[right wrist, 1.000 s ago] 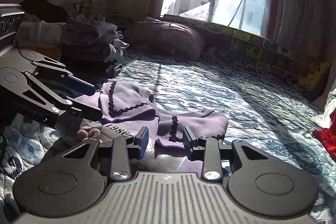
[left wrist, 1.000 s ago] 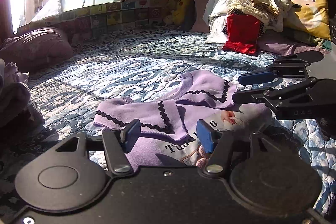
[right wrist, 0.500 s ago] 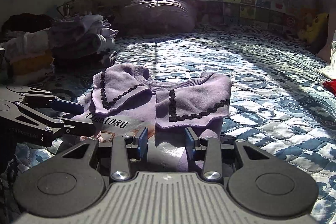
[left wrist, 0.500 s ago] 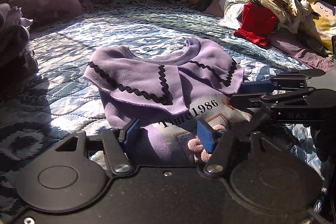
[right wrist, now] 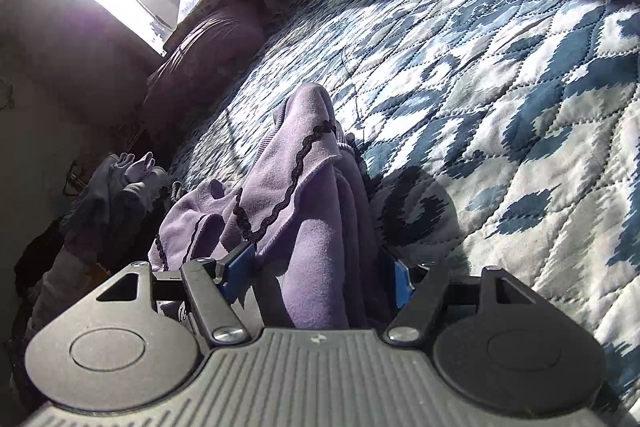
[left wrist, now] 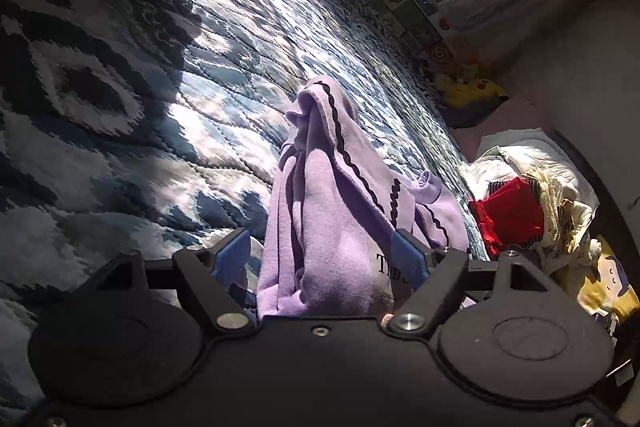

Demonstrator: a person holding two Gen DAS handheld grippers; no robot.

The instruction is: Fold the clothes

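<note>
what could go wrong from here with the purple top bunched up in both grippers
The purple top sits bunched between the fingers of the left hand-held gripper and the right hand-held gripper; a grip on only some layers could let it slip. Its folds may come undone, and its hanging end may drag on the quilt.

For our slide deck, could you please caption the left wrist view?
Left gripper lifting a lilac black-trimmed sweatshirt above the blue patterned quilt.

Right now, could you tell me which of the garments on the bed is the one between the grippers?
The purple sweater with black wavy trim. It runs between both grippers' fingers, while the red garment lies untouched in the pile by the pillows.
</note>
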